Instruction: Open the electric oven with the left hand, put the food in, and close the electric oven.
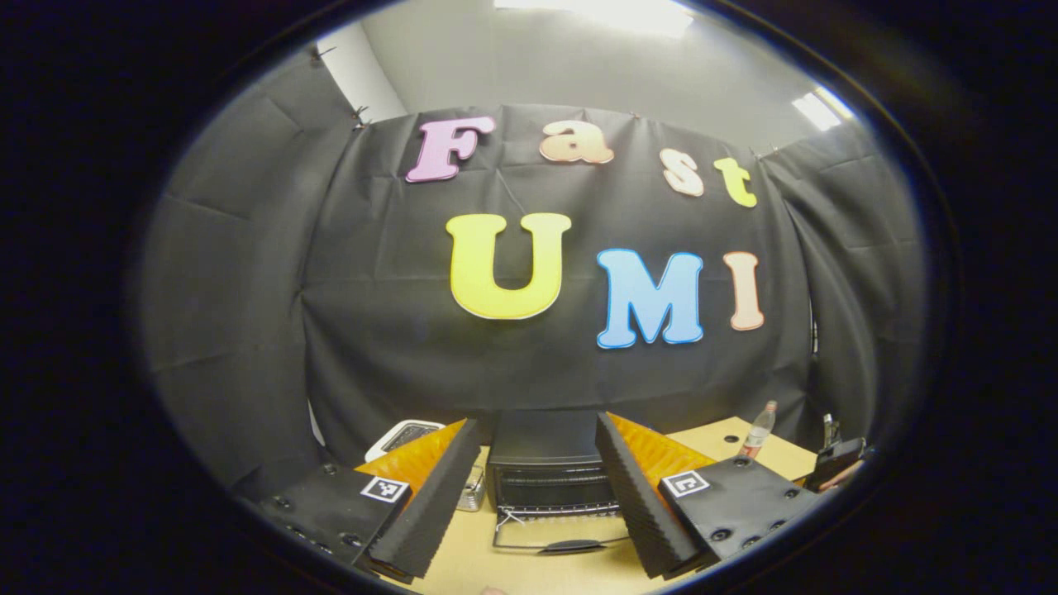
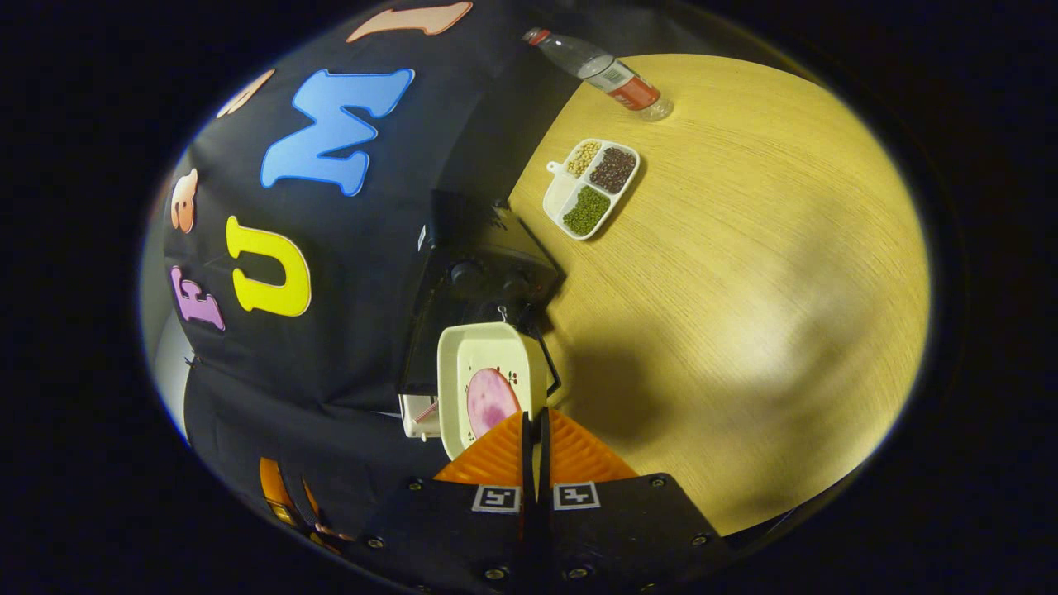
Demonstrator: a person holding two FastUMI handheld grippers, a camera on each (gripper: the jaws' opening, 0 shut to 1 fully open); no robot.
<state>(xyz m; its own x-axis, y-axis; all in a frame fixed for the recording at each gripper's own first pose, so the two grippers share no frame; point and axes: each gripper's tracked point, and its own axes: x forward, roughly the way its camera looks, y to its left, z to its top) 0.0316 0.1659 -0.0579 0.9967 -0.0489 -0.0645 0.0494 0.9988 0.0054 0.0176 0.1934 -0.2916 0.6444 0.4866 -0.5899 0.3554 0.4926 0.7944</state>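
Our right claw (image 2: 533,430) pinches the near rim of a white dish (image 2: 488,384) carrying a pink slice of food (image 2: 491,402), held at the black electric oven (image 2: 479,264). Our left claw (image 1: 537,496) gapes wide, empty, facing the oven's lowered door (image 1: 562,541). On the tabletop (image 2: 744,289) farther right, a divided tray (image 2: 591,188) holds beans beside a bottle (image 2: 607,73).

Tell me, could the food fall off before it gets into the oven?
It might. The right claw pinches just the rim of the dish, so the dish and its pink slice could tip. The oven door lies open low, and the dish could bump it.
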